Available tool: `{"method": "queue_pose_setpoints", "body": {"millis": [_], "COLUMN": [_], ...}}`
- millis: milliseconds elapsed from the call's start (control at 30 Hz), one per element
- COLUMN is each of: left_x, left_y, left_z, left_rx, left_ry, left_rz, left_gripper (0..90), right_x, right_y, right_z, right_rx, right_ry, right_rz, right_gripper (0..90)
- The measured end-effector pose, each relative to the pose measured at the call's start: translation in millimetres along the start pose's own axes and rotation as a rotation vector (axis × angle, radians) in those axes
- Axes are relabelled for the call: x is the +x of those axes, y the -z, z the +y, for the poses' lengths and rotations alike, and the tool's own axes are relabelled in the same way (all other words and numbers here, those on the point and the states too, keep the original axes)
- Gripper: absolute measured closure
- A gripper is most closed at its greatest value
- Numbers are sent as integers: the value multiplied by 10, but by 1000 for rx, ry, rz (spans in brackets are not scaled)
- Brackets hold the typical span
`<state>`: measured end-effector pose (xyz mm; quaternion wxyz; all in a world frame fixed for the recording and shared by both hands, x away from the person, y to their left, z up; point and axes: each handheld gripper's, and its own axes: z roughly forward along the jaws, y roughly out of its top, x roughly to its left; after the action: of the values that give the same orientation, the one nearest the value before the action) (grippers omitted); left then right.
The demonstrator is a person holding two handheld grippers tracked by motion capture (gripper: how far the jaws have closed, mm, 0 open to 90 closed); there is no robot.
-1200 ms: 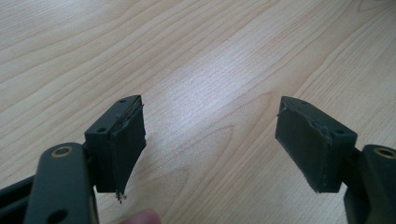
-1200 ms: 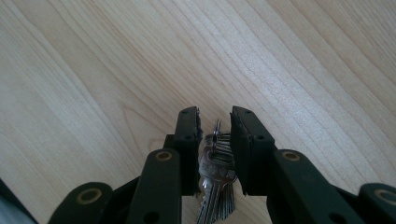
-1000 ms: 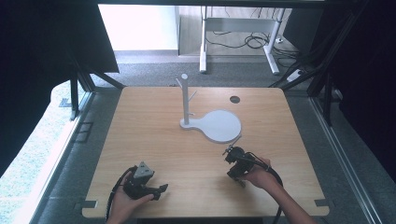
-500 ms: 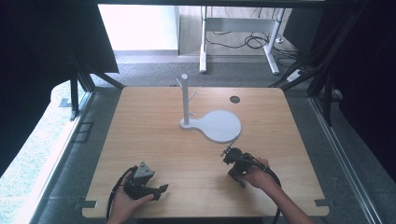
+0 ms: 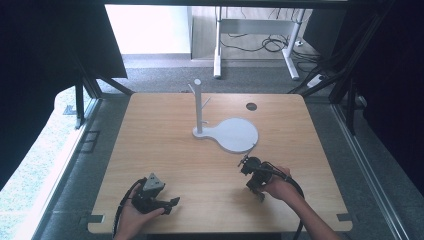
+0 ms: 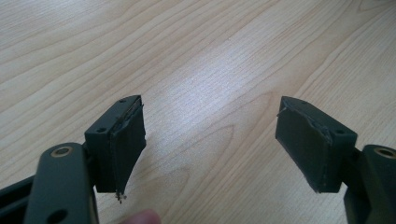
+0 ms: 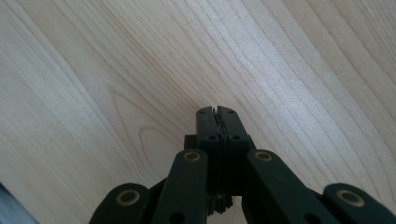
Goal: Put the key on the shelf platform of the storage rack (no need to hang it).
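While the left gripper [image 6: 210,140] rests at the table's [image 5: 165,140] seven o'clock with jaws spread wide, the right gripper [image 7: 217,112], at five o'clock, has its jaws pressed together on nothing, near the grey stand [image 5: 227,131].

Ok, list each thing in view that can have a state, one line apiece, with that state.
Left gripper: open, jaws wide apart, nothing between them, over bare wood.
Right gripper: shut, jaws pressed together, nothing held.
White stand: upright on its round base, pegs bare.
Round base: flat on the table, nothing on it.
Table: bare wood; a dark round hole near the far right edge.
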<state>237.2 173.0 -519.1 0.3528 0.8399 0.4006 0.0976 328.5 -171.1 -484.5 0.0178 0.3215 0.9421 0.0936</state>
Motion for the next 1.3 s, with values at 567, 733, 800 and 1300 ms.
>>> {"method": "queue_pose_setpoints", "body": {"millis": [567,733,800,1300], "left_x": [-1,8,10,4], "left_y": [5,0,-2,-4], "left_z": [2,-2,-3,-3], "left_rx": [0,-2,0,2], "left_ry": [1,4,4,3], "left_rz": [0,2,3,2], "left_gripper": [245,245,245,245], "right_x": [-131,-151,-167,-298], "right_y": [492,554,571,676], "right_z": [-66,-56,-51,-8], "right_rx": [-112,-116,-119,-141], "right_ry": [-39,-44,-45,-59], "right_rz": [23,13,11,10], "right_gripper": [900,900,900,900]}}
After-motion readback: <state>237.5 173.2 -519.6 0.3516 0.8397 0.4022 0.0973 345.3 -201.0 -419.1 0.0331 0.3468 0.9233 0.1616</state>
